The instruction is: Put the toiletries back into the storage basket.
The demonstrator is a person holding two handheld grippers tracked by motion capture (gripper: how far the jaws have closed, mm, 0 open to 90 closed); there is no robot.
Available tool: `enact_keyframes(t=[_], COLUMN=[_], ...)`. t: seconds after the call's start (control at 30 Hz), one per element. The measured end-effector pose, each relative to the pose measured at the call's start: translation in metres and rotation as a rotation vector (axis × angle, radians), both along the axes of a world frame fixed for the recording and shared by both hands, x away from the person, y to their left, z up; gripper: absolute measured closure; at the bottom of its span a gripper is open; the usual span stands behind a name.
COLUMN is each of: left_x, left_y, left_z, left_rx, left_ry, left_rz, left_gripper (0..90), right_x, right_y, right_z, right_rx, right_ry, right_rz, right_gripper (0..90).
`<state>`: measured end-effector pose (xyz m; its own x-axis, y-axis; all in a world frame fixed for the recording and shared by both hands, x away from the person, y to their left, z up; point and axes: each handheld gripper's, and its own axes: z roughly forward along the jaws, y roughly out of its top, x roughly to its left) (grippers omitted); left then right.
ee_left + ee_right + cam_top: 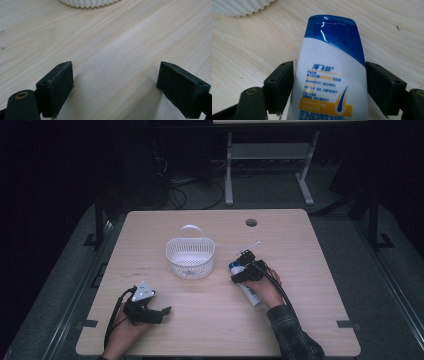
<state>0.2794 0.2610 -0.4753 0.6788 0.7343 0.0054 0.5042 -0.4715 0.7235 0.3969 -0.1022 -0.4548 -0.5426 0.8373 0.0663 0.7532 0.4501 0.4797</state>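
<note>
A white shampoo bottle [329,57] with a blue cap and a blue-and-orange label lies between the jaws of my right gripper [329,85], and both pads touch its sides. In the high view the bottle [250,294] lies flat right of centre, cap toward the basket, under my right gripper [243,270]. A white ribbed plastic basket [190,265] with a handle stands mid-table, just left of the bottle's cap. My left gripper [165,311] rests near the front left with its jaws wide apart. The left gripper view has only bare wood between the jaws of my left gripper [116,82].
The light wooden table [300,320] has a round cable hole [251,222] at the back right. The basket's lower wall [87,3] is ahead of the left jaws, and the basket's ribbed wall [239,7] is at the upper left of the right gripper view. Dark floor surrounds the table.
</note>
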Motion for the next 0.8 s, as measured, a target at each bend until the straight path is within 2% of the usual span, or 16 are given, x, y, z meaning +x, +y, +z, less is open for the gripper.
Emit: enact_keyframes(t=[0.2, 0.33, 0.6, 0.8], left_x=[0.0, 0.0, -0.0001, -0.0002], left_y=[0.0, 0.0, 0.0, 0.0001], left_z=[0.0, 0.0, 0.0, 0.0], left_rx=[0.0, 0.0, -0.001, -0.001], left_ry=[0.0, 0.0, 0.0, 0.0], left_rz=[0.0, 0.0, 0.0, -0.001], left_gripper=[12.7, 12.7, 12.7, 12.7], right_x=[-0.0022, -0.0033, -0.0045, -0.0088], right_y=[0.0017, 0.0034, 0.001, -0.0019], right_z=[0.0005, 0.0006, 0.001, 0.0076], right_rx=[-0.024, -0.035, -0.008, 0.013], right_ry=[-0.018, -0.021, -0.023, -0.048], right_rz=[0.005, 0.002, -0.006, -0.005], right_gripper=[30.9, 31.5, 32.1, 32.2])
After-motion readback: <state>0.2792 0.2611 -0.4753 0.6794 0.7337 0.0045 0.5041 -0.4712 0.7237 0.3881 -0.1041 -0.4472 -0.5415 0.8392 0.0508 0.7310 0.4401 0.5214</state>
